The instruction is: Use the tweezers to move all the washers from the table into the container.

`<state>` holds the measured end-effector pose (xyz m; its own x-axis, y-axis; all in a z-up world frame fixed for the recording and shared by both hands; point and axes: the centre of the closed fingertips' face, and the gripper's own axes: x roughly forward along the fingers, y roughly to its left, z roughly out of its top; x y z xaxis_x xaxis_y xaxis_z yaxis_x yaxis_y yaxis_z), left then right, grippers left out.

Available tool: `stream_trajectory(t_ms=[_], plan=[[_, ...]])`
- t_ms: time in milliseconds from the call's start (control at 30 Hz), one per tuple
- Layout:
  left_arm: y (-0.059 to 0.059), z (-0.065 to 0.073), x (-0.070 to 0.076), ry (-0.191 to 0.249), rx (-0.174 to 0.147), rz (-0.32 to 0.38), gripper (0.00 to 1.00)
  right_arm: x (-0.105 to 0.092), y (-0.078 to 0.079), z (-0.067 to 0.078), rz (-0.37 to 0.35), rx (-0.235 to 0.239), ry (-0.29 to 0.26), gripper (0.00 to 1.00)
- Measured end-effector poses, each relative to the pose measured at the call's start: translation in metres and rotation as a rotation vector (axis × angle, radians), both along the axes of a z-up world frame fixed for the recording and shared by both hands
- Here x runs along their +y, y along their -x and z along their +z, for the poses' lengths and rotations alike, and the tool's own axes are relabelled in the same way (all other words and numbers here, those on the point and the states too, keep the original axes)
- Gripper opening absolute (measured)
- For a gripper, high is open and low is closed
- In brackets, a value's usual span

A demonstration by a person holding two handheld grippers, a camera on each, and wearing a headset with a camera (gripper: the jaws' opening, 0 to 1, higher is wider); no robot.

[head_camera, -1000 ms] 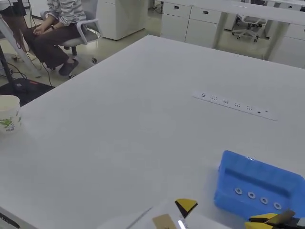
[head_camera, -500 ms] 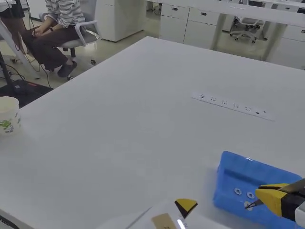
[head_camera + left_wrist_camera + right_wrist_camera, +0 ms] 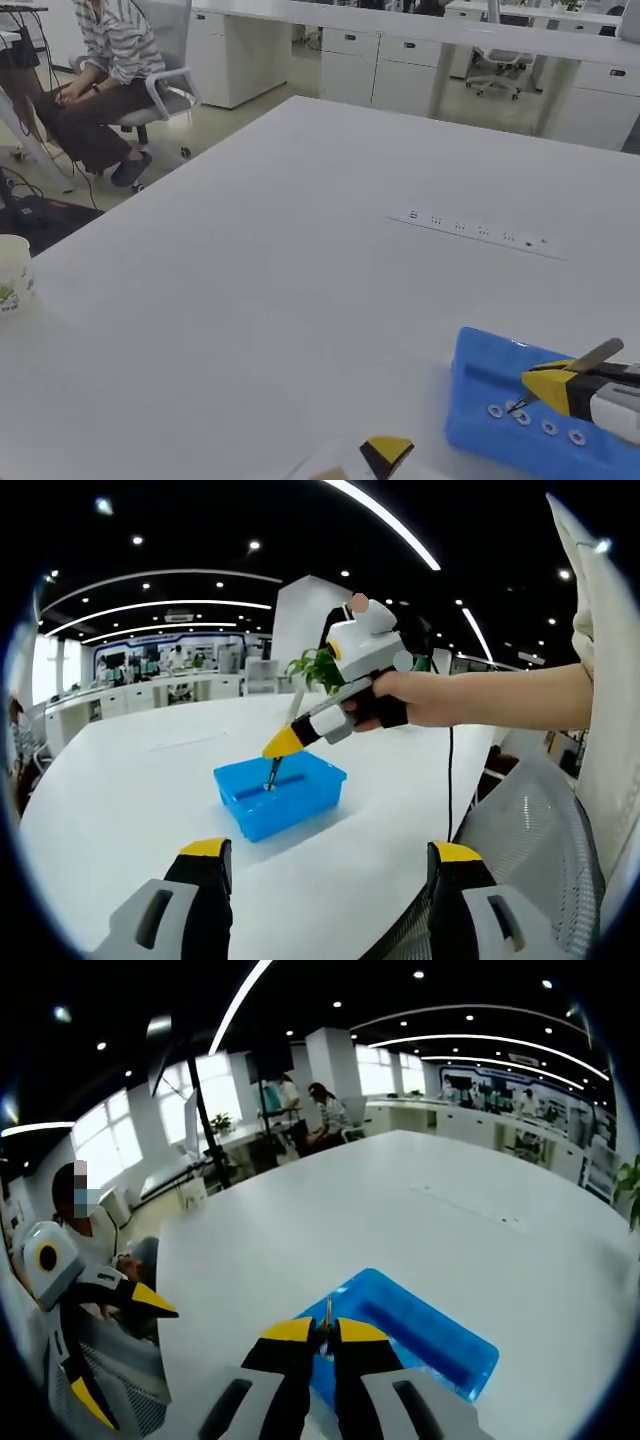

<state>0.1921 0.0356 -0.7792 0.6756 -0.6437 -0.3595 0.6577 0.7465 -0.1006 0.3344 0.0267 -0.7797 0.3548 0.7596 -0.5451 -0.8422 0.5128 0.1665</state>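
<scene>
A blue container (image 3: 480, 365) sits at the table's near right with several washers (image 3: 549, 427) on its floor. Over it my right gripper (image 3: 546, 386) is shut on thin tweezers (image 3: 520, 403), whose tip reaches down among the washers. The right gripper view has its jaws closed on the tweezers (image 3: 326, 1312) above the container (image 3: 420, 1335). My left gripper (image 3: 330, 855) stands wide open and holds nothing. From there I see the right gripper (image 3: 300, 735) dipping the tweezers into the container (image 3: 285, 800). In the head view the left gripper (image 3: 386, 452) is at the bottom edge.
A white power strip (image 3: 475, 232) lies on the white table (image 3: 250, 280) beyond the container. A paper cup (image 3: 10, 272) stands at the far left edge. A person (image 3: 105, 70) sits on an office chair off the table's far left corner; desks line the back.
The right gripper has come up from the bottom right edge to over the container, with the tweezers' tip now down among the washers. The head camera has tilted slightly.
</scene>
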Motion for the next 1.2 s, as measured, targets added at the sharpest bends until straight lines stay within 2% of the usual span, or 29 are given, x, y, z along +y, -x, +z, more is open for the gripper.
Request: stream_trajectory(t_ms=[267, 400, 567, 1200], plan=[[-0.002, 0.001, 0.002, 0.001, -0.004, 0.011, 0.81, 0.007, -0.019, -0.008, -0.037, 0.104, -0.057, 0.03], [-0.002, 0.001, 0.002, 0.002, -0.003, 0.014, 0.81, 0.008, -0.029, -0.016, -0.054, 0.135, -0.027, 0.03], [-0.001, 0.001, 0.001, 0.002, -0.003, 0.007, 0.81, 0.013, -0.032, -0.029, -0.043, 0.173, 0.010, 0.03], [0.000, 0.001, 0.002, 0.014, 0.001, 0.010, 0.81, 0.024, -0.027, -0.050, 0.014, 0.189, 0.106, 0.03]])
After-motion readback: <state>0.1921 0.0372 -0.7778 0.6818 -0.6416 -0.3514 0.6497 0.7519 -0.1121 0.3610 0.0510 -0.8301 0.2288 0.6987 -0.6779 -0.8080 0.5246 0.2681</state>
